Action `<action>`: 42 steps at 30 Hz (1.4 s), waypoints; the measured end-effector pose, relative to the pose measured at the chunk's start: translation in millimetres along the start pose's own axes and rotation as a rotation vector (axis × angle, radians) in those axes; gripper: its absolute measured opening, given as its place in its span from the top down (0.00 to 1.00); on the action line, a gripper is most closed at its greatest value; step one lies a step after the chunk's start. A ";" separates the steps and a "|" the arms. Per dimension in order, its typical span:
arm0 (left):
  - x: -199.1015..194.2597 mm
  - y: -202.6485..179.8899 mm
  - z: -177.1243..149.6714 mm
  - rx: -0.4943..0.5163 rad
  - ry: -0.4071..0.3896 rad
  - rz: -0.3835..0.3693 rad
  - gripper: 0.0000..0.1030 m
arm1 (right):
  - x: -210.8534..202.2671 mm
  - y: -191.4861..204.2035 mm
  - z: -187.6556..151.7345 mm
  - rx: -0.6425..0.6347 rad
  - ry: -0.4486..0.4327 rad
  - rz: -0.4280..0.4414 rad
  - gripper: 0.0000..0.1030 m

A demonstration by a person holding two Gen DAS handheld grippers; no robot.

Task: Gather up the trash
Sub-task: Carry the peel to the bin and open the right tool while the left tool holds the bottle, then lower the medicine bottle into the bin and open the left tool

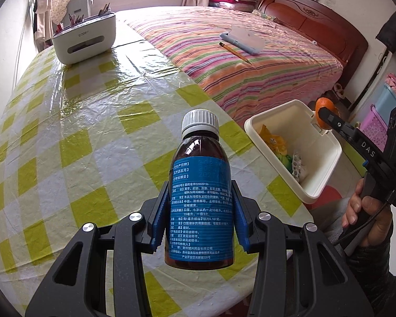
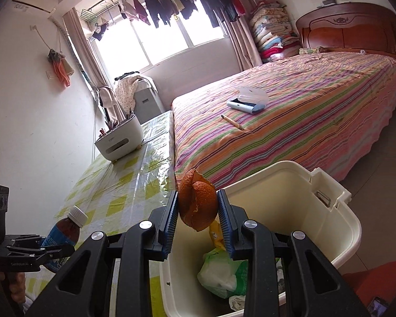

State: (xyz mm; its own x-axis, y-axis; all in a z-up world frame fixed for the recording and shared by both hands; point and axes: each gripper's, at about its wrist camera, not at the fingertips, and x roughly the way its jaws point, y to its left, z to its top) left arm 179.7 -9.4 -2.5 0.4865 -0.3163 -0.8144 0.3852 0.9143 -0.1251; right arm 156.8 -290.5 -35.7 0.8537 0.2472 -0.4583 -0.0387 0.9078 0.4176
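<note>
Left tongs (image 1: 200,212) clamp a brown medicine bottle (image 1: 200,185) at frame centre; right tongs (image 2: 198,220) pinch orange peel (image 2: 196,203) above the white bin (image 2: 290,192).

It was a lived-in home bedroom: a striped-quilted bed (image 2: 290,121) with carved wooden headboard (image 2: 348,34), folded blankets (image 2: 272,31) stacked, laundry (image 2: 187,0) hanging at the window (image 2: 161,42).

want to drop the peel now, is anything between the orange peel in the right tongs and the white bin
Nothing visible blocks it. The right tongs hold the orange peel above the open white bin, which has no lid on. Below lie only wrappers and a green-white bag. The medicine bottle in the left tongs is off to the side.
</note>
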 end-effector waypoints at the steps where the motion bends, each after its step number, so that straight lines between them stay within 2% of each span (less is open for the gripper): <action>1: 1.5 -3.9 -0.4 0.002 0.001 -0.007 0.59 | -0.4 -3.7 0.6 0.007 0.001 -0.008 0.72; 11: 9.4 -31.5 2.5 0.019 0.000 -0.044 0.59 | -1.2 -27.6 0.7 0.063 0.020 -0.056 0.70; 13: 11.0 -35.0 2.5 0.020 0.001 -0.046 0.59 | -2.5 -30.4 0.5 0.080 0.012 -0.060 0.61; 15: 13.7 -38.7 3.2 0.024 0.007 -0.050 0.59 | -4.7 -31.6 0.5 0.094 -0.005 -0.064 0.44; 17: 16.7 -42.7 3.1 0.025 0.011 -0.053 0.59 | -5.5 -33.1 0.2 0.100 -0.015 -0.055 0.41; 28: 30.1 -69.4 16.2 0.040 0.019 -0.085 0.59 | -19.0 -60.3 0.5 0.267 -0.077 -0.009 0.40; 38: 57.2 -120.9 55.3 0.099 0.016 -0.090 0.58 | -37.4 -75.2 -1.0 0.375 -0.187 0.021 0.39; 42: 74.9 -131.6 70.2 0.073 0.020 -0.104 0.56 | -44.4 -79.5 -1.0 0.383 -0.218 0.027 0.39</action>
State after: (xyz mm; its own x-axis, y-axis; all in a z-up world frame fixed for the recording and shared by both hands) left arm 220.4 -171.2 -7.3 0.4257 -0.4030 -0.8102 0.4893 0.8557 -0.1685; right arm 121.5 -373.3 -49.3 0.9463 0.1545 -0.2838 0.0976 0.7007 0.7067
